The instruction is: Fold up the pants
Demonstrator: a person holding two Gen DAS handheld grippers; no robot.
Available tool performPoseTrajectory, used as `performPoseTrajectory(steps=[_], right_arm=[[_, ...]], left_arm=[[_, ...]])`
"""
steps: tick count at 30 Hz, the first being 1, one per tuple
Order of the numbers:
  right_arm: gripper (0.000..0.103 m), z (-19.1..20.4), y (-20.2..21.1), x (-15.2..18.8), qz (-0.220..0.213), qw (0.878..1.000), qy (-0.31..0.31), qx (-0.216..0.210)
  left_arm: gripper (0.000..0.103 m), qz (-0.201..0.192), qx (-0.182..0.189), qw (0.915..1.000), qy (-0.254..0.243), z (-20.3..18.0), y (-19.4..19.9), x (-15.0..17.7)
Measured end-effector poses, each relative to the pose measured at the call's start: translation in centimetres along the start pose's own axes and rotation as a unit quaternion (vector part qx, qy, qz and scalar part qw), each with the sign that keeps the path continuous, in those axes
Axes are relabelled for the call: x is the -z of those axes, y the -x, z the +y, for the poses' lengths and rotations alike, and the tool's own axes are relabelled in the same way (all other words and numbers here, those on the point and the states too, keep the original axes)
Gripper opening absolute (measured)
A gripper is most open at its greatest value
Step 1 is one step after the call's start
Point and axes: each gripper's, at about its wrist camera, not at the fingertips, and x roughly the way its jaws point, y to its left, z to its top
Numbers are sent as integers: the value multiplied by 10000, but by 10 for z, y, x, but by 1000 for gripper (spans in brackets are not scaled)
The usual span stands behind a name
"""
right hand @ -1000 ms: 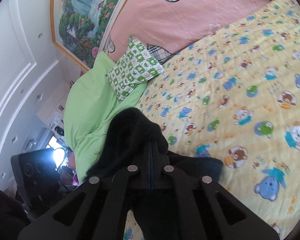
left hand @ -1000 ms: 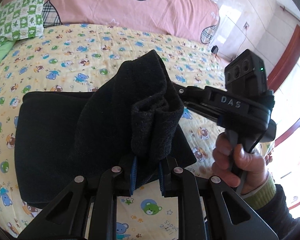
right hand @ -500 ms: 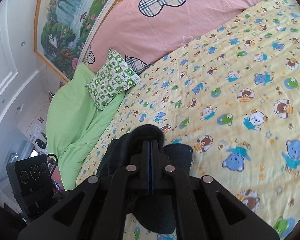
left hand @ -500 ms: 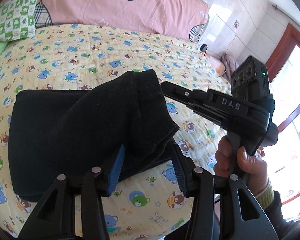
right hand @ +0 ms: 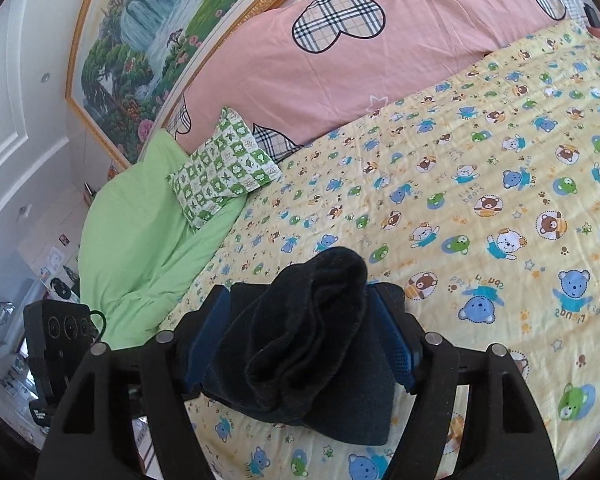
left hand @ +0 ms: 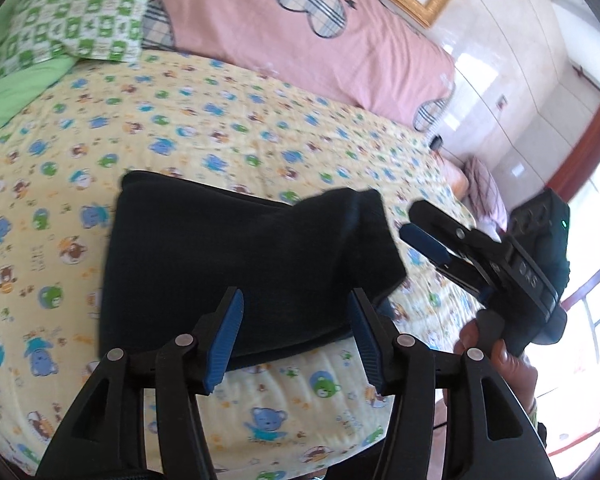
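**Both grips released, folded pants dropped on the bed**

Since a second ago both grippers have let go: the left gripper was pinching a bunched end of the pants and the right gripper was clamped tight on another corner. Both sets of jaws have just been opening, and the lifted cloth has dropped onto the layer below. The left fingers are spread, fabric lying between them but not pressed. In the right wrist view the right fingers are also spread wide; a rumpled hump of pants stands loose between them. I can't tell if a pad still grazes it.

The pants lie as a dark folded slab on the bed, near its front edge, top layer skewed and one corner puffed up.

Handling, as a judgement: thick, soft, fleecy or knit cloth, light, limp, not slippery, not fragile. It bunches rather than creases, so the folds likely spring open. Best hold is probably an outer corner or hem edge, pinching all layers together, one gripper per corner; avoid the middle, which would only lift a tent.

Writing: "DAS" on the right gripper's body, seen upside down in the left wrist view. Bed sheet print reads "little bears" and "best friends", partly mirrored. No label visible on the pants.
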Motion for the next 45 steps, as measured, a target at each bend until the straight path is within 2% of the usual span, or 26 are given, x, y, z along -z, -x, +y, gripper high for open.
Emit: performPoseTrajectory(steps=[7,11,19,27,38,45], right_arm=[[74,25,-5,6,77,9990,285,337],[80,38,-8,9,102,9970,450,614],[80,47,-15,13,187,9932,544,1011],[81,38,-21,16,223,9896,312,1385],[81,15,-30,27,410,9874,-104,1523],[81,6,-34,33,464,9828,-50,1788]], left_arm=[[57,-138,-143,9991,380,34,15,-1],[60,-198,-189,9983,510,48,21,0],[62,-206,-211,9970,719,67,24,3],[62,-130,-234,9956,896,79,18,5],[65,-20,-314,9946,986,88,6,2],[67,89,-381,9940,1023,94,-5,-3]])
